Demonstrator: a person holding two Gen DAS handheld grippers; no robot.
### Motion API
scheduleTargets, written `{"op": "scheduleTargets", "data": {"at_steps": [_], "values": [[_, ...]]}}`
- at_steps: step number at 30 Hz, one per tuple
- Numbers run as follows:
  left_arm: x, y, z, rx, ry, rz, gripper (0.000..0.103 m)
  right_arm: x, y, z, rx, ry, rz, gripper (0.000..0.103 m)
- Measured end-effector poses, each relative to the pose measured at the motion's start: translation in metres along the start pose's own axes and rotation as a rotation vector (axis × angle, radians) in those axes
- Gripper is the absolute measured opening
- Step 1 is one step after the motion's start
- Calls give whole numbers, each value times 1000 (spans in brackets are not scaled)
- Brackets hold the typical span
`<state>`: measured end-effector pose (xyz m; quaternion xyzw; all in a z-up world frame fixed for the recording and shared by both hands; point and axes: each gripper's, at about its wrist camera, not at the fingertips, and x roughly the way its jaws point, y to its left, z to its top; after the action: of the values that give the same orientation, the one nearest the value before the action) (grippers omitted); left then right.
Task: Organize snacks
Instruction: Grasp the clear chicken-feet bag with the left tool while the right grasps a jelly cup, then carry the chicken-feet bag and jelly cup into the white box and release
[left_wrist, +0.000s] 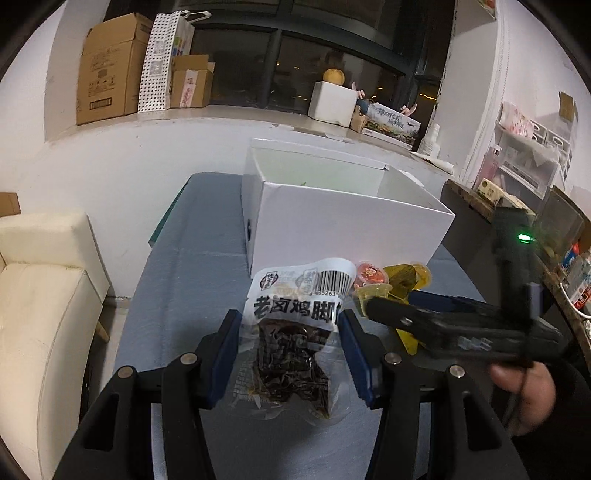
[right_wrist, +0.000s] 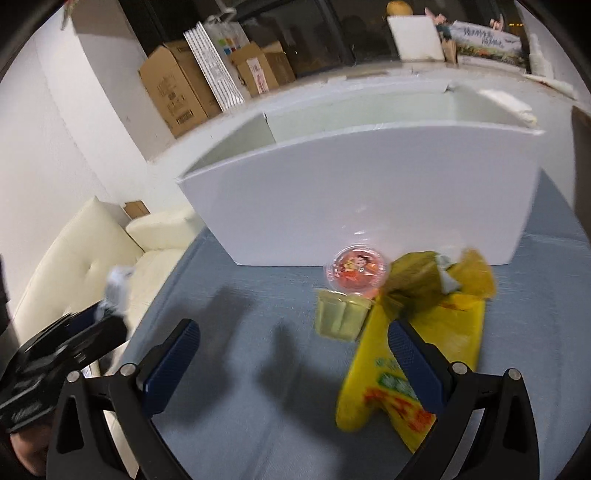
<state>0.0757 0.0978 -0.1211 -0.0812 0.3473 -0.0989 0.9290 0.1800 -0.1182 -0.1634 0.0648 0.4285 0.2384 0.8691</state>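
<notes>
Left wrist view: the left tongs (left_wrist: 286, 334) are clamped on a clear snack packet (left_wrist: 291, 332) of dark pieces, held above the blue desk (left_wrist: 184, 277), near side of the white box (left_wrist: 332, 218). To its right lie jelly cups (left_wrist: 369, 275) and a yellow bag (left_wrist: 406, 280).

Right wrist view: the right tongs (right_wrist: 291, 350) stand wide with nothing between them, over the desk (right_wrist: 258, 295). The yellow bag (right_wrist: 454, 332) lies just under the right finger, a red-lidded cup (right_wrist: 356, 271) and a pale cup (right_wrist: 341, 314) beside it, before the white box (right_wrist: 369, 192).

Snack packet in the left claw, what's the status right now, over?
Left gripper shut on chicken-feet packet, lifted before white box. Right gripper open, empty, over yellow bag and jelly cups. Path to box clear.
</notes>
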Motion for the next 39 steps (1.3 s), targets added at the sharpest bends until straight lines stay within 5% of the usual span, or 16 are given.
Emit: {"op": "scheduleTargets", "data": {"at_steps": [6, 8, 10, 11, 17, 26, 39], "values": [[5, 4, -3, -11, 6, -12, 58, 23, 1, 7, -9, 17, -39, 103], [7, 4, -3, -11, 10, -17, 58, 30, 4, 9, -29, 25, -76, 96], [9, 4, -4, -12, 11, -21, 58, 39, 3, 9, -37, 61, -121, 55], [9, 4, -4, -13, 12, -22, 58, 41, 1, 9, -35, 65, -123, 49], [13, 3, -3, -5, 16, -31, 58, 30, -2, 0, -47, 44, -72, 48], [11, -15, 11, 57, -7, -51, 58, -42, -9, -6, -76, -113, 18, 45], [28, -76, 89, 161, -99, -93, 58, -132, -44, 23, -49, -285, -29, 45]]}}
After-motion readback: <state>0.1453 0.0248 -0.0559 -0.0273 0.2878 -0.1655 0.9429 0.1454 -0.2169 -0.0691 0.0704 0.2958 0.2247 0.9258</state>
